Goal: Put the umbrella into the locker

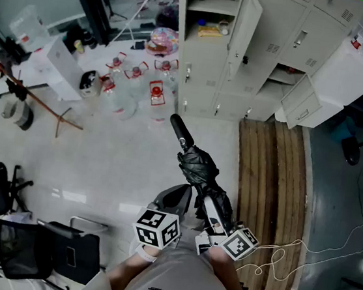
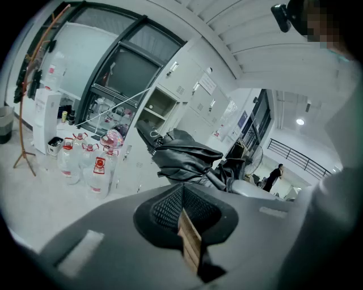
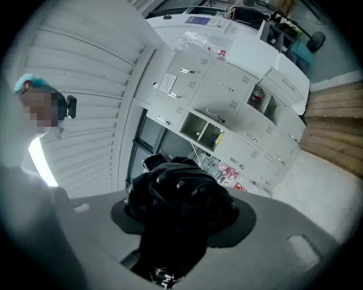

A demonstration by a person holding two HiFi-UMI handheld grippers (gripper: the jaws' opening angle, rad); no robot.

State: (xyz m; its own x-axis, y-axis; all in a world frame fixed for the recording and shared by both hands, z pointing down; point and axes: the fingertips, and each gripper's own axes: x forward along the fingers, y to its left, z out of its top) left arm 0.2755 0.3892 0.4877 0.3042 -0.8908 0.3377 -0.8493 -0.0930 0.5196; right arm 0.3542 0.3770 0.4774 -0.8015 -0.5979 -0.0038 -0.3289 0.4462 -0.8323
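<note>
Open pale floor (image 1: 114,159) spreads ahead and to the left in the head view. It is bounded at the far side by a cluster of water bottles (image 1: 137,80) with red caps, and at the near left by a black office chair (image 1: 44,249). To the right, a strip of wooden planking (image 1: 272,185) runs from beside the person up to the foot of the lockers (image 1: 272,47). A white cable (image 1: 299,254) lies looped past the planking's near end. The lockers stand along the far right. One door (image 1: 245,24) hangs open beside a compartment with a shelf that carries small items, and more doors stand ajar further right.

The umbrella (image 1: 198,166), black and folded, is held above the floor with its handle end toward the lockers. The right tongs (image 3: 181,226) are clamped on its bunched fabric, which fills the space between the jaws. The left tongs (image 2: 187,226) are together with nothing between them. They sit just beside the umbrella on its left, near the right tongs, and the umbrella reaches forward past their tips.
</note>
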